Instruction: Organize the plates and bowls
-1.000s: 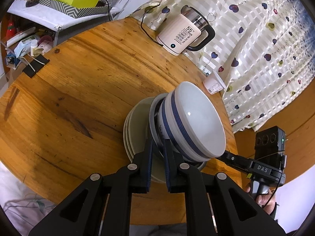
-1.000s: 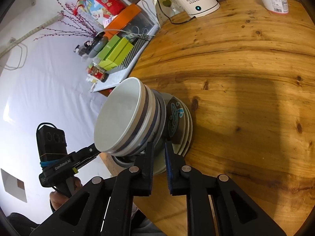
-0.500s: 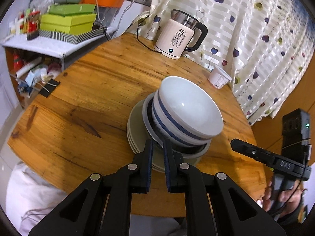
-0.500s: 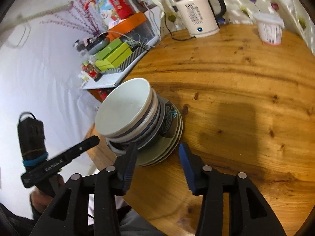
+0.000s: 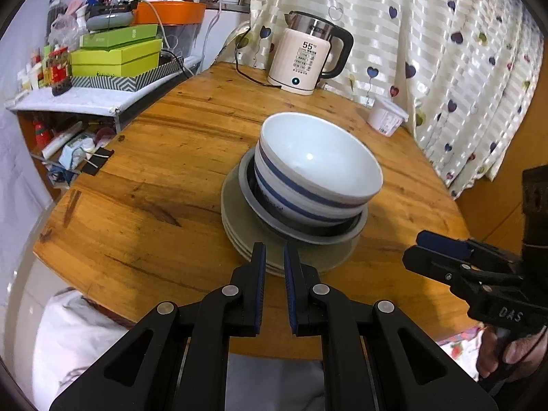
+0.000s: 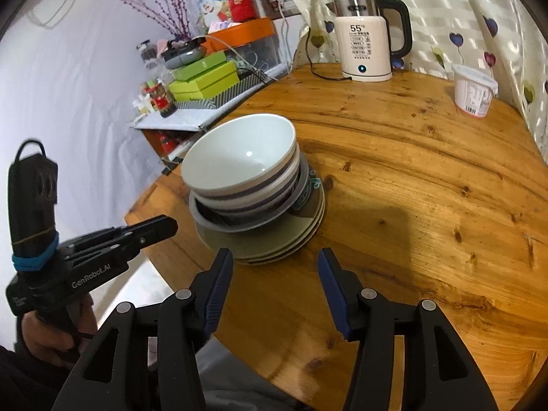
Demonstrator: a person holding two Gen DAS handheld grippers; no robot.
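A stack stands on the round wooden table: white bowls with blue stripes nested in a grey dish, on several pale green plates. The same stack shows in the right wrist view, bowls above plates. My left gripper is nearly shut and empty, its tips just in front of the plates' near rim. My right gripper is open and empty, just short of the plates; it also shows in the left wrist view.
A cream kettle with its cord stands at the table's far edge, with a white tub to its right. A cluttered shelf with green boxes is at the left. A curtain hangs behind. The table's near edge is close.
Both grippers let go of the stack and drew back from it. The right gripper opened wide. The stack now rests level on the table.
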